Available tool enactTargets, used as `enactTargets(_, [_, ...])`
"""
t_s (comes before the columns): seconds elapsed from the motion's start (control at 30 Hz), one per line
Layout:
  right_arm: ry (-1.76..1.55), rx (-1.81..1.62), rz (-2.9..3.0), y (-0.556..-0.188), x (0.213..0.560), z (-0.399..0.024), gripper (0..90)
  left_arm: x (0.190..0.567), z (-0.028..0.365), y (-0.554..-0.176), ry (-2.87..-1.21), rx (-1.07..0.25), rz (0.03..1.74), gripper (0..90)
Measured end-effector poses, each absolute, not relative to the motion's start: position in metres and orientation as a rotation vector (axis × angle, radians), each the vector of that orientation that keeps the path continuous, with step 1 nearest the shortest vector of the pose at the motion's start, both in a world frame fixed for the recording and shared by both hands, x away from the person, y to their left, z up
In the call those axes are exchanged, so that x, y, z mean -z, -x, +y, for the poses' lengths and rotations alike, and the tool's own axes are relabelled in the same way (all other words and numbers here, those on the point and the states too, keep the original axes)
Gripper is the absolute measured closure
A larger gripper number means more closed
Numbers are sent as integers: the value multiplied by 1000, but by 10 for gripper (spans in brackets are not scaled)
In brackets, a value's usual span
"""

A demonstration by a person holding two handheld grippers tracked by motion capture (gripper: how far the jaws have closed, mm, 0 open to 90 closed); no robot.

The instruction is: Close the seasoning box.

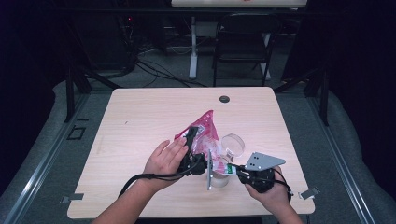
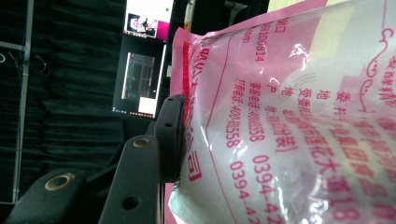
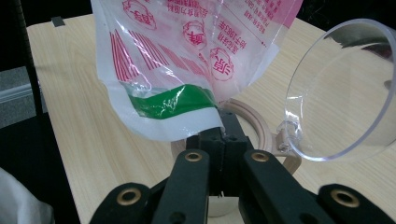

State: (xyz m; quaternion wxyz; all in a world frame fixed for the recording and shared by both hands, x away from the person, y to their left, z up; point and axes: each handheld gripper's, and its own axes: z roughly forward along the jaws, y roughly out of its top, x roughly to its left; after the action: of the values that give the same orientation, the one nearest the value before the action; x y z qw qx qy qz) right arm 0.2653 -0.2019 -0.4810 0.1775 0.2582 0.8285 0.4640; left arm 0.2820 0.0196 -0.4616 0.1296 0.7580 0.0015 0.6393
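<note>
- The pink and white plastic bag (image 1: 204, 132) is held up over the near middle of the table (image 1: 140, 116), between both tongs.
- The left tongs (image 1: 190, 140) are clamped on the bag's upper side; the right tongs (image 3: 223, 122) are pinched tight on its bottom corner by the green strip.
- A clear jar (image 1: 219, 179) sits under the bag, its hinged lid (image 3: 343, 91) flipped open; whether anything has gone in yet, I can't tell.
- There is bare table behind and to the left; the near edge is close to both hands.
</note>
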Motion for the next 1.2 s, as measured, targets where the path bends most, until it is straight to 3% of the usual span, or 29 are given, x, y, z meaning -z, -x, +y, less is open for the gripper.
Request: enactTargets(1.2, [-750,-1300,2343,-267,484,-204,900,460,17,-279,-2200,-1853,-8,627])
